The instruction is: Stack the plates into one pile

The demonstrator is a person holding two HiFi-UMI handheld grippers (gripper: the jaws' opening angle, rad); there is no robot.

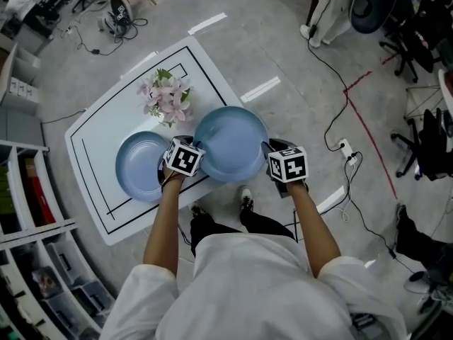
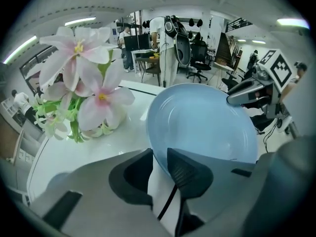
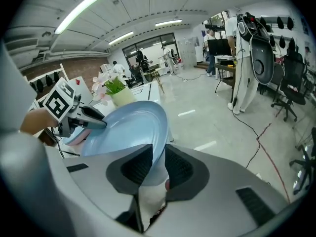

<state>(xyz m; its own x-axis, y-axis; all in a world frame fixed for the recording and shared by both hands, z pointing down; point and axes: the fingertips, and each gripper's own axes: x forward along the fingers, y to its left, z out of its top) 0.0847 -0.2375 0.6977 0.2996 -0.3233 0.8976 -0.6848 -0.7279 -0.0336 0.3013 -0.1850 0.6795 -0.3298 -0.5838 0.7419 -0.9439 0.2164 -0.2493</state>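
Both grippers hold one light blue plate [image 1: 230, 144] up over the near right edge of the white table [image 1: 92, 140]. My left gripper [image 1: 192, 151] is shut on its left rim, and in the left gripper view the plate [image 2: 202, 125] rim sits pinched between the dark pads at the left gripper [image 2: 159, 154]. My right gripper [image 1: 270, 154] is shut on the opposite rim; in the right gripper view the plate [image 3: 128, 127] is tilted and clamped by the right gripper [image 3: 158, 154]. A second blue plate [image 1: 140, 165] lies flat on the table to the left, partly under the held one.
A pot of pink flowers [image 1: 166, 98] stands on the table just behind the plates. Shelving [image 1: 28, 211] lines the left side. Cables and a power strip [image 1: 345, 149] lie on the floor at the right. A person [image 1: 329, 9] and office chairs are at the far right.
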